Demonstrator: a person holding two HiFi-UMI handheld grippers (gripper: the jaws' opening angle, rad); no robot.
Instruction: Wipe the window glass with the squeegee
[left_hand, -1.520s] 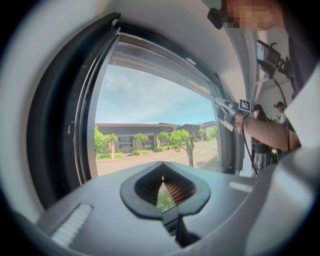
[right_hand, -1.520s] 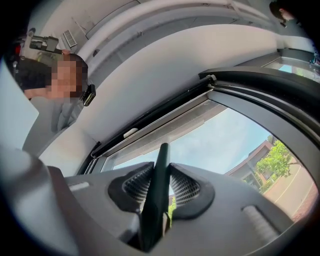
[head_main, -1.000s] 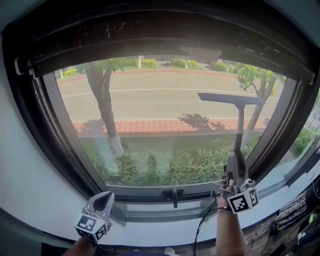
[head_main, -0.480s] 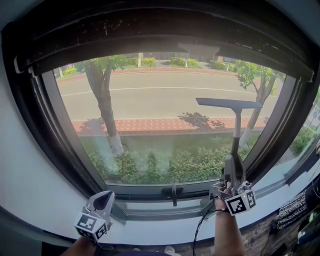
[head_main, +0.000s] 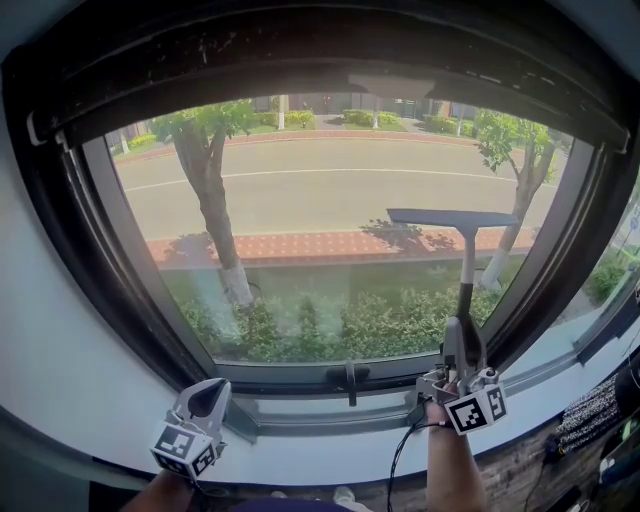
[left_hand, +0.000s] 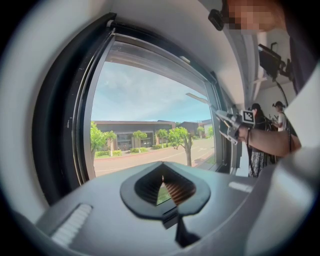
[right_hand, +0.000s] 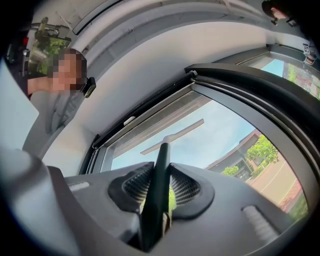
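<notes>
The squeegee (head_main: 465, 258) stands upright against the window glass (head_main: 320, 200), its flat blade (head_main: 452, 217) across the right part of the pane at mid height. My right gripper (head_main: 462, 345) is shut on the squeegee's dark handle (right_hand: 156, 190) low at the right, above the sill. In the right gripper view the blade (right_hand: 172, 136) shows ahead against the sky. My left gripper (head_main: 204, 402) hangs low at the left by the sill, jaws together with nothing between them (left_hand: 162, 186). It also sees the right gripper (left_hand: 235, 126) at the far side of the window.
A thick black window frame (head_main: 70, 240) rings the glass, with a handle (head_main: 349, 378) at the bottom middle. A pale sill (head_main: 330, 440) runs below. A cable (head_main: 400, 455) hangs from the right gripper. Another person (left_hand: 277, 117) stands beyond the window's right end.
My right gripper has drawn the squeegee down the glass and slightly left. The left gripper has stayed put.
</notes>
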